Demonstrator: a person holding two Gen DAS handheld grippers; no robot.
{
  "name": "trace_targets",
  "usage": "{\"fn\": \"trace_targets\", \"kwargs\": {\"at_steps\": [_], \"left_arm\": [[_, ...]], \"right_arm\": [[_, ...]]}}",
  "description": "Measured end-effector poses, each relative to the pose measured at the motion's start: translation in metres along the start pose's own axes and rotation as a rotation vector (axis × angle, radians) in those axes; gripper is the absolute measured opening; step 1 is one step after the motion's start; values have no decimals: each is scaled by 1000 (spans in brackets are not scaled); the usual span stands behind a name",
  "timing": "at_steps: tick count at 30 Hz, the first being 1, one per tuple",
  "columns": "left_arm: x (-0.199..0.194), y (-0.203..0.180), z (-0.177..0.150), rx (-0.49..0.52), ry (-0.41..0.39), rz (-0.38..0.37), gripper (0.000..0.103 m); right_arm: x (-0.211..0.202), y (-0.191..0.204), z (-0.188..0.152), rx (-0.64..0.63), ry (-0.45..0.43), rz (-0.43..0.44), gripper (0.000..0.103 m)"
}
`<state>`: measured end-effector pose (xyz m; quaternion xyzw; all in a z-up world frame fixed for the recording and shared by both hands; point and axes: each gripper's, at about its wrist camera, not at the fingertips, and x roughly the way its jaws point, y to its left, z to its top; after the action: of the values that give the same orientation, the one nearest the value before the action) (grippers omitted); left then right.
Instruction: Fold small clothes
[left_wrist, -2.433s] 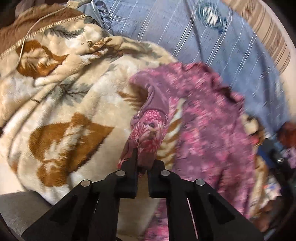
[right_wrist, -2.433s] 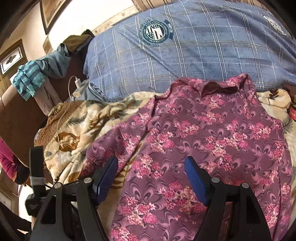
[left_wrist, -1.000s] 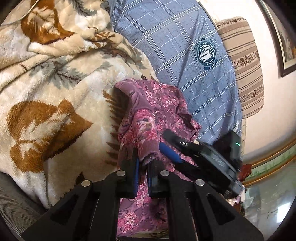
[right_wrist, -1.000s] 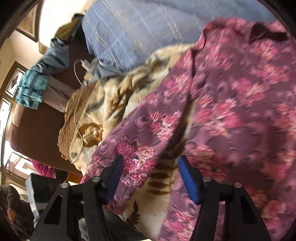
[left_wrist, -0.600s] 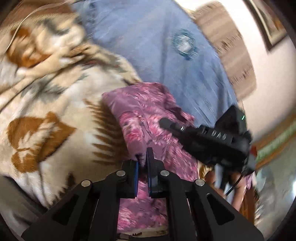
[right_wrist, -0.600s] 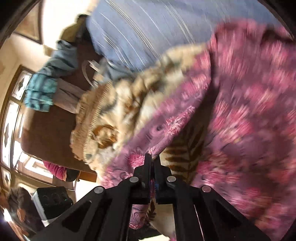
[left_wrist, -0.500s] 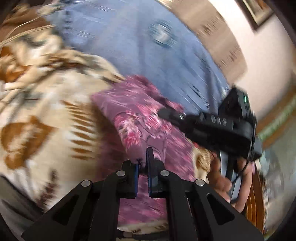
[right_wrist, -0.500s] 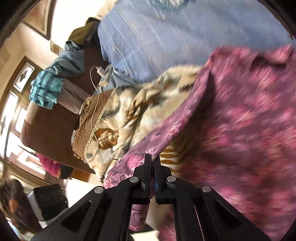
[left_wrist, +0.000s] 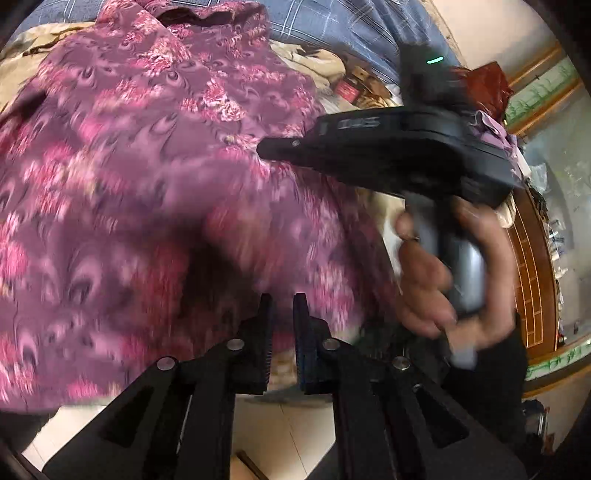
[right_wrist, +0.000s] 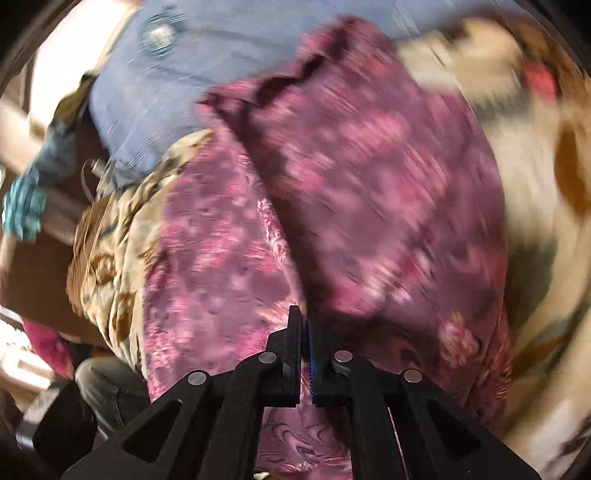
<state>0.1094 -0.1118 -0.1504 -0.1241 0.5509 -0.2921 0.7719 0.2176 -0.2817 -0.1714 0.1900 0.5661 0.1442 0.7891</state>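
Note:
A purple garment with pink flowers (left_wrist: 155, 155) lies spread over a beige leaf-pattern blanket (right_wrist: 535, 229). My left gripper (left_wrist: 282, 306) has its fingers nearly closed, pinching the garment's near edge in a narrow gap. My right gripper (right_wrist: 304, 325) is shut on a fold of the same garment (right_wrist: 351, 177), and its body (left_wrist: 399, 155) shows at the right of the left wrist view, held by a hand. Both views are motion-blurred.
A blue plaid pillow (right_wrist: 177, 66) lies behind the garment. Teal and grey clothes (right_wrist: 26, 206) hang at the left. A wooden cabinet (left_wrist: 532, 266) stands at the right, and pale floor tiles (left_wrist: 280, 435) show below the bed edge.
Both grippers have swung right across the bed with the garment. The right gripper closed on the fabric. The garment's left side is now folded over toward the right.

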Motion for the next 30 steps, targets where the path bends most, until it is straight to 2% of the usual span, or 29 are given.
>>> {"fn": "trace_targets", "kwargs": {"at_steps": [1,3,4,6,9,11,13,14,16,19,21,24,26,28,29,30], "left_arm": [[-9,1,-5,16,-13,14,18],[-33,7,-10,29,-73,59,44],[-45,14,-8,25,-114,84,48],[-68,31,-3,1,-175,160,49],[-97,62,21,-41,-237,229,49],[-111,84,48,-78,-270,269,49],[-116,105,71,-115,-283,283,52],[-113,116,82,-132,-279,285,55],[-101,136,110,-168,-253,278,56],[-75,169,153,-244,-194,256,56],[-59,187,176,-269,-173,256,56],[-43,202,186,-278,-157,261,56],[-37,207,184,-295,-159,229,55],[-30,208,182,-286,-162,214,54],[-25,207,181,-273,-156,230,46],[-22,207,182,-276,-150,228,32]], "right_arm": [[5,-10,0,35,15,-7,5],[0,-7,4,16,4,5,10],[-7,-1,7,-11,-20,-27,18],[-11,3,7,-29,-42,-50,29],[-22,15,5,-65,-81,-80,30],[-39,28,8,-84,-117,-11,41],[-56,39,22,-79,-153,99,64],[-59,46,30,-83,-161,120,67],[-58,60,54,-102,-149,139,69],[-34,79,98,-85,-124,158,69],[-4,89,129,-60,-87,188,69],[50,101,179,-23,-11,225,69],[84,108,213,-24,3,188,68],[109,106,241,4,-13,109,67],[121,100,255,42,-24,58,66],[130,93,264,84,-32,32,60]]}}
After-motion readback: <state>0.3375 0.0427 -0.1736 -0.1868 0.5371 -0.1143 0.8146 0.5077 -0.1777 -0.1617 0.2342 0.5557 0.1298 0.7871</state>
